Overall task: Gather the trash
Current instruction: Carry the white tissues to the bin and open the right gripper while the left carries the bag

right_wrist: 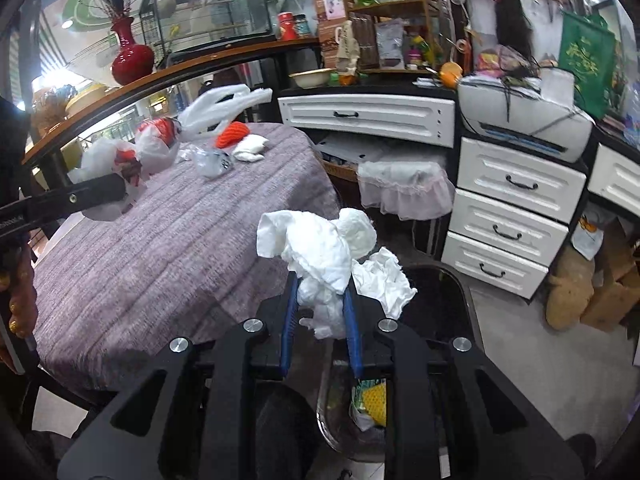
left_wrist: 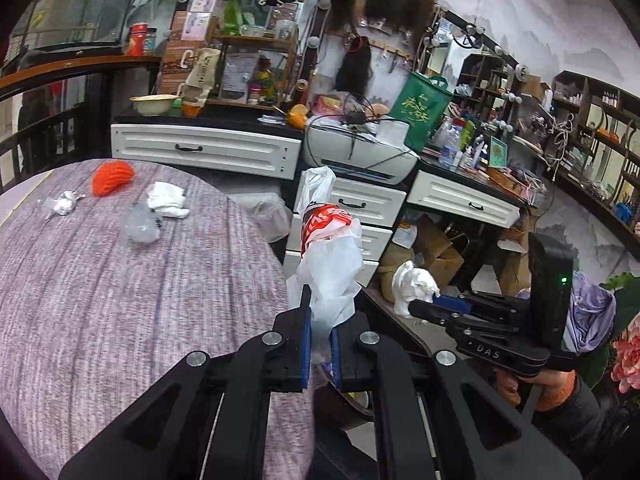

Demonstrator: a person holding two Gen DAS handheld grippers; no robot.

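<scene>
My left gripper (left_wrist: 319,322) is shut on a white plastic bag with red print (left_wrist: 330,248), held up past the right edge of the purple-clothed table (left_wrist: 120,300). My right gripper (right_wrist: 320,300) is shut on a wad of white tissue (right_wrist: 320,252), held over a dark bin (right_wrist: 440,300) beside the table. The right gripper and its tissue (left_wrist: 412,284) also show in the left wrist view. On the table lie an orange mesh piece (left_wrist: 112,177), a white tissue wad (left_wrist: 168,200), clear plastic wrap (left_wrist: 140,224) and a foil scrap (left_wrist: 62,204).
White drawer units (right_wrist: 516,208) and a printer (right_wrist: 528,120) stand behind the table. A curved wooden rail (right_wrist: 180,68) with a red vase (right_wrist: 130,54) runs at the back left. Cardboard boxes and a sack (right_wrist: 568,292) sit on the floor at the right.
</scene>
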